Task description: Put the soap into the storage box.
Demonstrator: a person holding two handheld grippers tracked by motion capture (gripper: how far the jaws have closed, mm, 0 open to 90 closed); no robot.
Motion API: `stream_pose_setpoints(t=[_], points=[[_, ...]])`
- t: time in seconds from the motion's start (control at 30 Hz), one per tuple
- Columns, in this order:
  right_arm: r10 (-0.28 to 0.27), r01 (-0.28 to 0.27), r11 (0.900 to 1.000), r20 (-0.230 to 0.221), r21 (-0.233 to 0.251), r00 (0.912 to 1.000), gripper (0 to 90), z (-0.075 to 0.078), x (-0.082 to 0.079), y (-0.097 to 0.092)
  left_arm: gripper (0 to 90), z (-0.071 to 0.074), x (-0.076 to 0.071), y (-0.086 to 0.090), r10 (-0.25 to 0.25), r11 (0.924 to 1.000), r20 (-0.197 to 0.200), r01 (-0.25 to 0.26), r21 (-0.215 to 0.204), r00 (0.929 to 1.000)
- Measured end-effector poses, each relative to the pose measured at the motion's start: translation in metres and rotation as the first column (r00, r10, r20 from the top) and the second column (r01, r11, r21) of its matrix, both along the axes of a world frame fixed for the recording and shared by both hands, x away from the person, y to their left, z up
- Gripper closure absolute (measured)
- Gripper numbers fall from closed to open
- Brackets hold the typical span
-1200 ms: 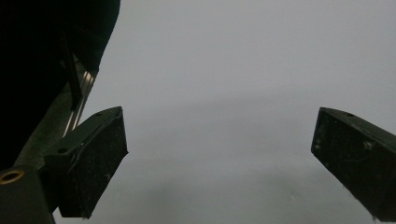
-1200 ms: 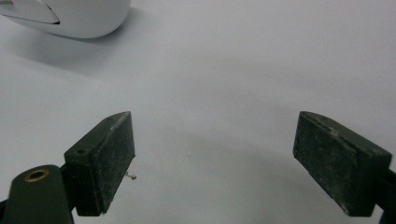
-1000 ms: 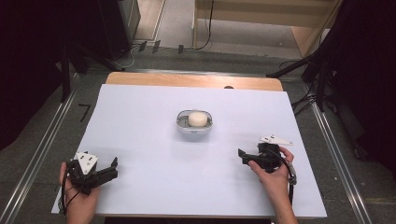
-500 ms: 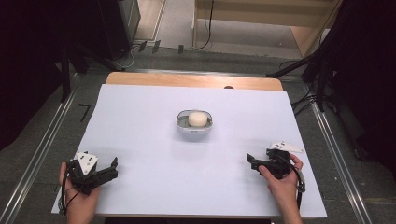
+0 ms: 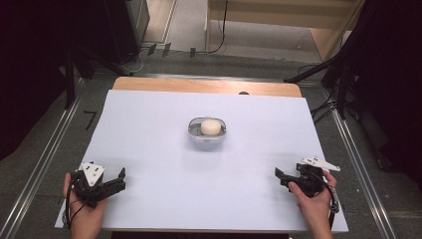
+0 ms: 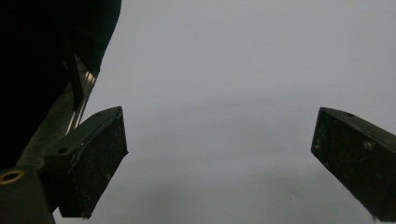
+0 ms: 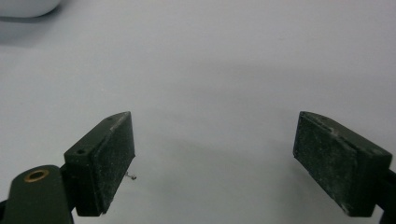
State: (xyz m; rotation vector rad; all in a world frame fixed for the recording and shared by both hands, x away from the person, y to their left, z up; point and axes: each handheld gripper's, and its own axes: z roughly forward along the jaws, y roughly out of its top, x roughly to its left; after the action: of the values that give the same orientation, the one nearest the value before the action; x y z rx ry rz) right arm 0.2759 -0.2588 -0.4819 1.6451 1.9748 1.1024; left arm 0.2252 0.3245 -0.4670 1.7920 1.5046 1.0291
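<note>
**Both grippers empty, dish untouched at mid-table**

While both pairs of jaws stand wide apart with nothing between them, the catalogue reads as follows.

Right gripper [image 5: 281, 175]: pads parted over bare white tabletop [image 5: 149, 129]. Against the earlier high views it has drawn back from nearer the middle toward the lower right corner of the frame, away from the dish; by that reading no reach is under way and the hand is settling at rest. Hand wrapped round the body, jaws pointing left and slightly up-frame, grey plate on top.

Left gripper [image 5: 119, 179]: jaws equally agape, unchanged in place at lower left, pointing right across the table edge.

Small grey dish [image 5: 207, 135]: centre of the high view, holding a pale round piece [image 5: 210, 127], well apart from both grippers.
</note>
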Motion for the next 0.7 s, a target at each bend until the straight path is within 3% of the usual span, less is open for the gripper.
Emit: stream_pose_setpoints(t=[0.7], points=[[-0.074, 0.074, 0.9970, 0.012, -0.022, 0.9972, 13.3, -0.003, -0.017, -0.039, 4.3, 0.000, 0.000, 0.000, 0.002, 1.0000, -0.002, -0.002, 0.002, 1.0000]])
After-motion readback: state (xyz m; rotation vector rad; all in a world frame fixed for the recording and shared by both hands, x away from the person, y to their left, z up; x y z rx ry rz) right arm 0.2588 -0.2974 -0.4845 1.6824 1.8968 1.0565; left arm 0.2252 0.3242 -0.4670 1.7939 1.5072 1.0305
